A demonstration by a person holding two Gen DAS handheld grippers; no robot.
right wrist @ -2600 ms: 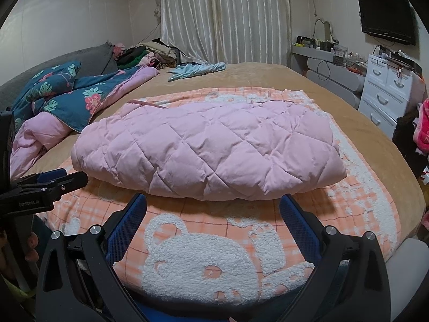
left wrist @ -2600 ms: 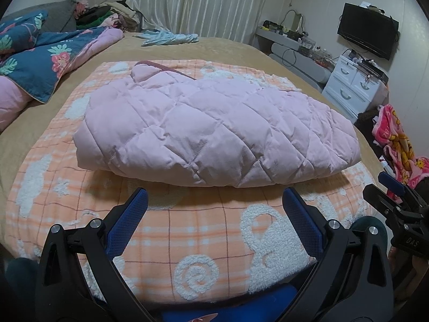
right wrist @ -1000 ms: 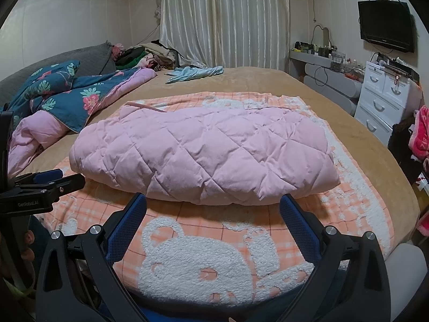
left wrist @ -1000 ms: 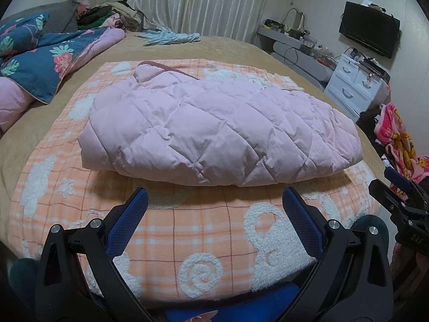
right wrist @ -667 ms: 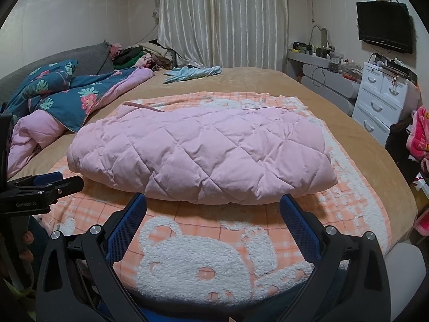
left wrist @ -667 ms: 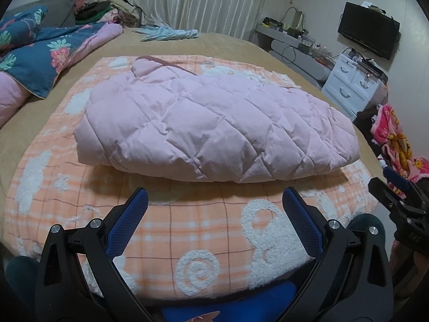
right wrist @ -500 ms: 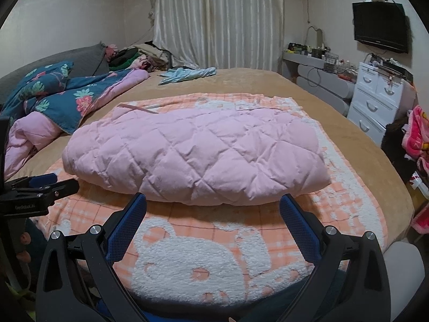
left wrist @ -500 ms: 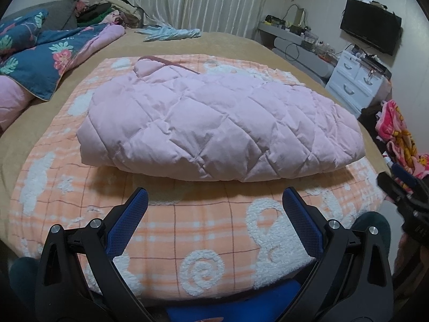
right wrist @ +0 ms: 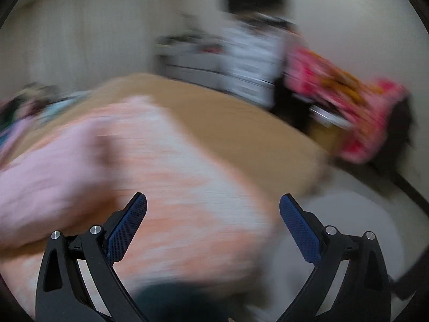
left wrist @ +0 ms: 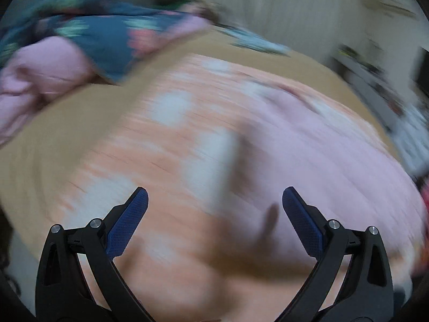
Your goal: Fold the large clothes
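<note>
A tan bed [left wrist: 67, 139] filled both heavily blurred views, spread with an orange-and-white checked blanket [left wrist: 166, 145]. The folded pink quilted garment [left wrist: 335, 155] lay on that blanket — at the right of the left wrist frame, at the left of the right wrist frame [right wrist: 48, 177]. A floral duvet [left wrist: 107, 35] sat upper left. The left gripper [left wrist: 214, 201] and right gripper [right wrist: 213, 206] hung over the blanket — jaws spread wide, holding nothing.
</note>
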